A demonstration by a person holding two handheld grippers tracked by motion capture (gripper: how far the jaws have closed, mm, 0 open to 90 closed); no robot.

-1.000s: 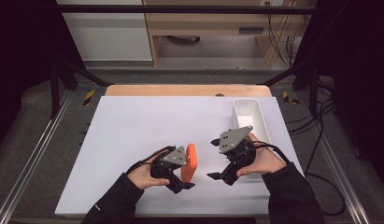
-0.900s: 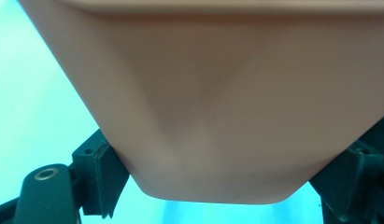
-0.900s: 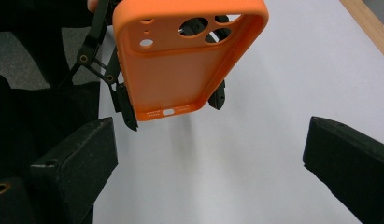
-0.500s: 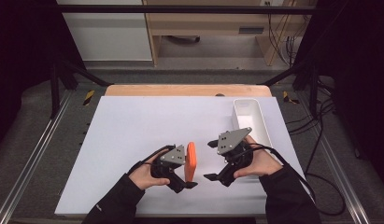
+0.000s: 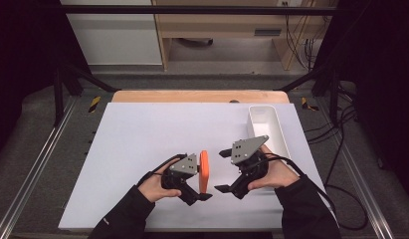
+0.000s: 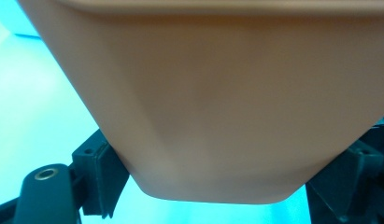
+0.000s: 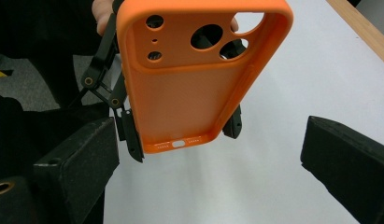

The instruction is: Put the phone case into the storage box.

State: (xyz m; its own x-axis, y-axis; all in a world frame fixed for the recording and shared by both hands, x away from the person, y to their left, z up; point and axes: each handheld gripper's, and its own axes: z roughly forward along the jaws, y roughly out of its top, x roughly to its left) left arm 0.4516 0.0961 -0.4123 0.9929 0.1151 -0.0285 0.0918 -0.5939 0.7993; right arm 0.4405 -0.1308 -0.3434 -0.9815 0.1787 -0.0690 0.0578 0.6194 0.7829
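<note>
Left tongs point(image 5: 204, 186) clamped (right tongs point(image 5: 224, 171) agape)

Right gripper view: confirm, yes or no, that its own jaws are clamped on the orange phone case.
No: the right gripper stands open, short of the phone case.

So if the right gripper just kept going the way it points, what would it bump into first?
Most likely the orange phone case, which the left gripper holds on edge right ahead of the right gripper. Its open jaws face the case's inner side; the depth is hard to judge.

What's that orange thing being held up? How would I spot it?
Find the white table; near its front edge, the left gripper holds an orange phone case on edge. Its camera cutouts and bright colour set it apart from the white tray.
</note>
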